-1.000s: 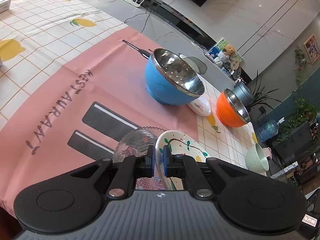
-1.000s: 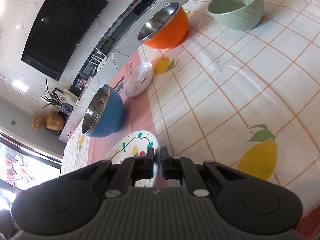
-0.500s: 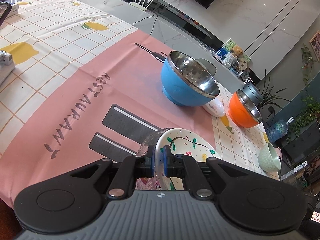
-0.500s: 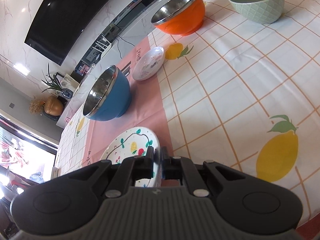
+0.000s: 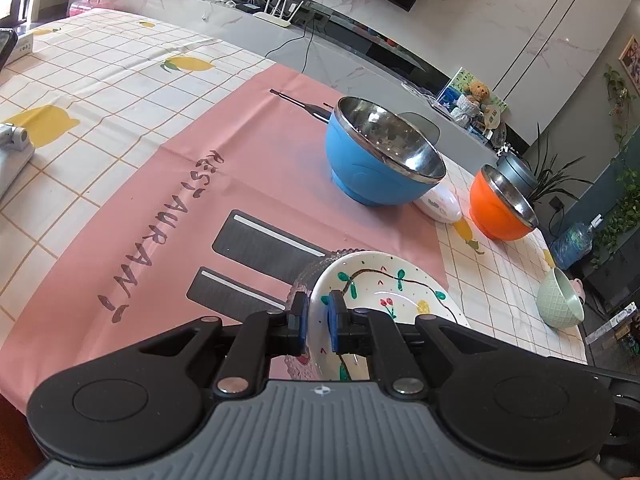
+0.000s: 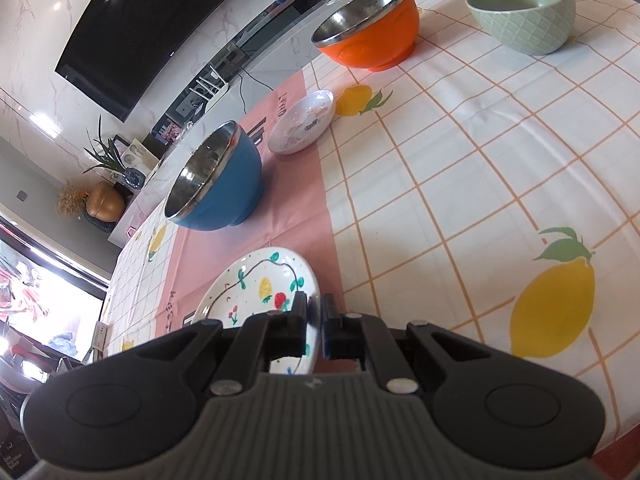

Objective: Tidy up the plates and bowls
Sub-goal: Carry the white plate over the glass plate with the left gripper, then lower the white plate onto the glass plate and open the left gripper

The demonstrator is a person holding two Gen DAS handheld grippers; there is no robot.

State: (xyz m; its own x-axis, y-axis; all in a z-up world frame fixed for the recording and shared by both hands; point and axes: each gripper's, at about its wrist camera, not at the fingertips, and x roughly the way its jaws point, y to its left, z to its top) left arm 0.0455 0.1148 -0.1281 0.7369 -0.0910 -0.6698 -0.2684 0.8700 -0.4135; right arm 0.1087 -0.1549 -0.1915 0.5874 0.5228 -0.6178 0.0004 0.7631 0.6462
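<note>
A white plate painted with fruit and vines [image 5: 384, 292] lies on a clear glass plate [image 5: 308, 276], whose beaded edge shows at its left, on the pink mat. My left gripper [image 5: 318, 316] straddles the painted plate's near rim; its jaws are opening and the blue pads stand slightly off the rim. In the right wrist view, my right gripper [image 6: 316, 320] is shut on the opposite rim of the same painted plate [image 6: 256, 292].
Beyond stand a blue steel-lined bowl [image 5: 360, 172], a small white dish [image 5: 438, 206], an orange steel-lined bowl [image 5: 492, 216] and a green bowl [image 5: 558, 304] near the table's right edge. A white device [image 5: 12, 148] lies at the far left.
The left jaws have parted a little around the plate rim. Both views have rolled slightly. The painted plate now covers more of the glass plate.
</note>
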